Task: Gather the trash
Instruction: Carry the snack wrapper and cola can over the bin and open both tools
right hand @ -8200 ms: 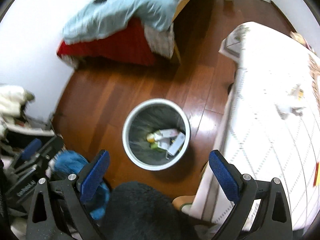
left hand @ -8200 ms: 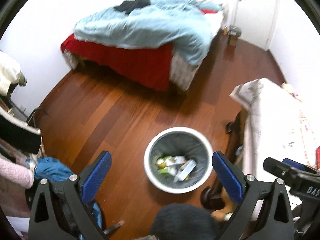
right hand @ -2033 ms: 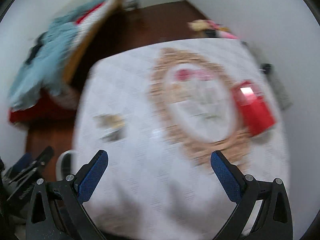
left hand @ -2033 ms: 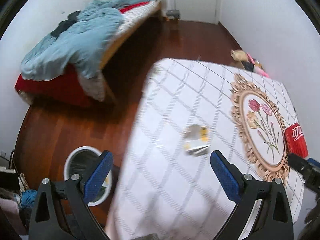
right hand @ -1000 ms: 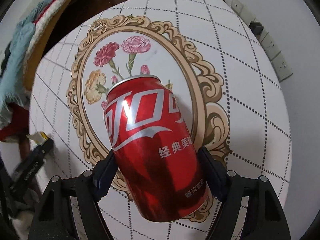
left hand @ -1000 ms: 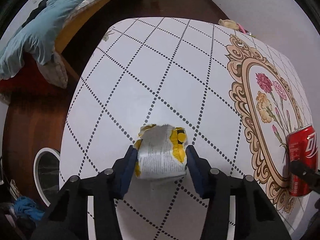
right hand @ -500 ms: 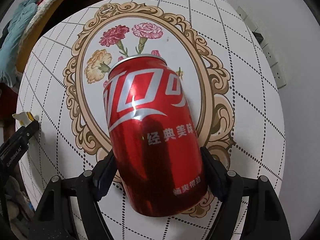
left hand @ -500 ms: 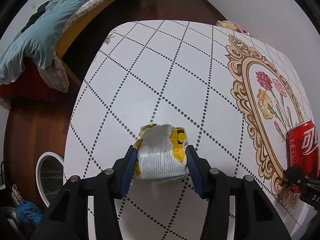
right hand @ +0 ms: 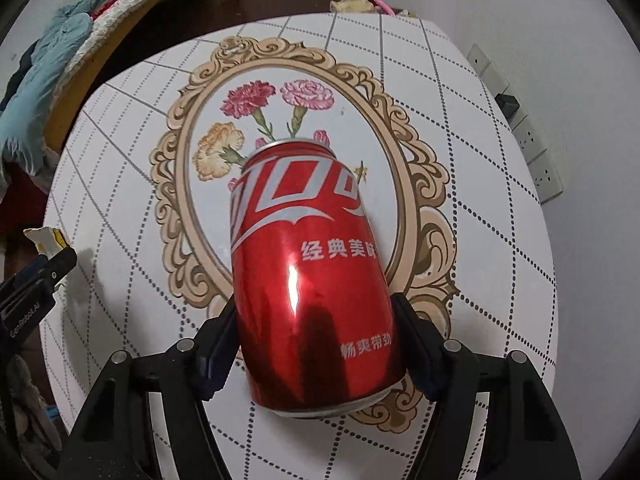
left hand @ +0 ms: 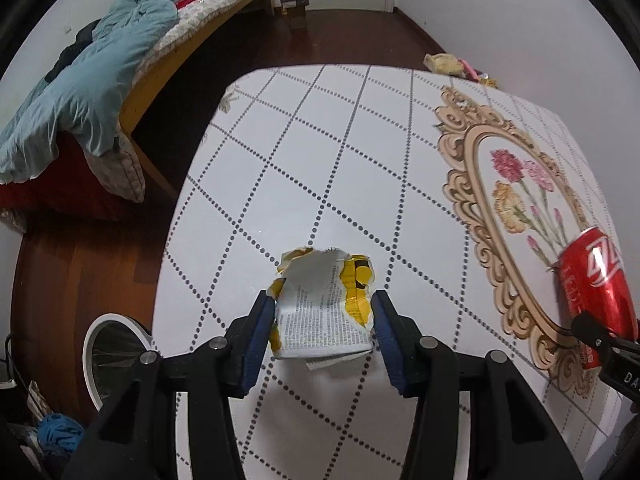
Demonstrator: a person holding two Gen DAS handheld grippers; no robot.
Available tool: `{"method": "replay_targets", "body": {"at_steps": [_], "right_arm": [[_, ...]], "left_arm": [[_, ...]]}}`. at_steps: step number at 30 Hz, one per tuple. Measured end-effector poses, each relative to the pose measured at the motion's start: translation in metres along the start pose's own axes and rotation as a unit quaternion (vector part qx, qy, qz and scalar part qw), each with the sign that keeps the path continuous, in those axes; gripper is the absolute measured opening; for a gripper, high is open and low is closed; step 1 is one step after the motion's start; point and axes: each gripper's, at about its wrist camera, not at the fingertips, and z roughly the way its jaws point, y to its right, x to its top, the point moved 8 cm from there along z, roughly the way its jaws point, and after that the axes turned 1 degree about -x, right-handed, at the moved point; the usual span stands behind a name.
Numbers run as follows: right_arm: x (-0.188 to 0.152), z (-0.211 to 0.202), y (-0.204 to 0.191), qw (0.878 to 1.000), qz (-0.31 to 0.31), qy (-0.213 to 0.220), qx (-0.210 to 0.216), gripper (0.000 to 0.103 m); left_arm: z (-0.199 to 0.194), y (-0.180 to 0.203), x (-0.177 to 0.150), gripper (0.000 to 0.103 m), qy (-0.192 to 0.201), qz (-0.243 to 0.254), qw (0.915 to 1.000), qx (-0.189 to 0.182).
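Observation:
My left gripper (left hand: 323,320) is shut on a crumpled white and yellow wrapper (left hand: 322,308) and holds it over the white table (left hand: 280,184). My right gripper (right hand: 314,332) is shut on a red soda can (right hand: 308,272), held above the table's flower picture (right hand: 280,96). The can also shows at the right of the left wrist view (left hand: 592,284). The wrapper's tip and the left gripper show at the left edge of the right wrist view (right hand: 44,236). The white trash bin (left hand: 105,344) stands on the floor left of the table, partly hidden by the table edge.
A bed with a blue blanket (left hand: 88,92) stands at the far left across the wooden floor (left hand: 76,264). A wall with sockets (right hand: 532,148) lies right of the table. Small items (left hand: 444,63) lie past the table's far edge. Blue cloth (left hand: 56,432) lies near the bin.
Both grippers closed on their items about a second ago and have lifted them. The table now looks farther below and the can has tilted more upright.

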Motion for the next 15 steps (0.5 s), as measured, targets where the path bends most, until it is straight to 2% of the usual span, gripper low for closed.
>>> {"method": "replay_targets", "body": {"at_steps": [8,15], "right_arm": [[0.0,-0.037,-0.007,0.999,0.002,0.046,0.028,0.071],[-0.004,-0.079,-0.045,0.994,-0.016,0.096,0.051,0.07]], "left_arm": [[-0.036,-0.007,0.002,0.046,0.03,0.005,0.9995,-0.008],[-0.078,-0.038,0.006,0.046,0.061,-0.022,0.9977,-0.019]]}}
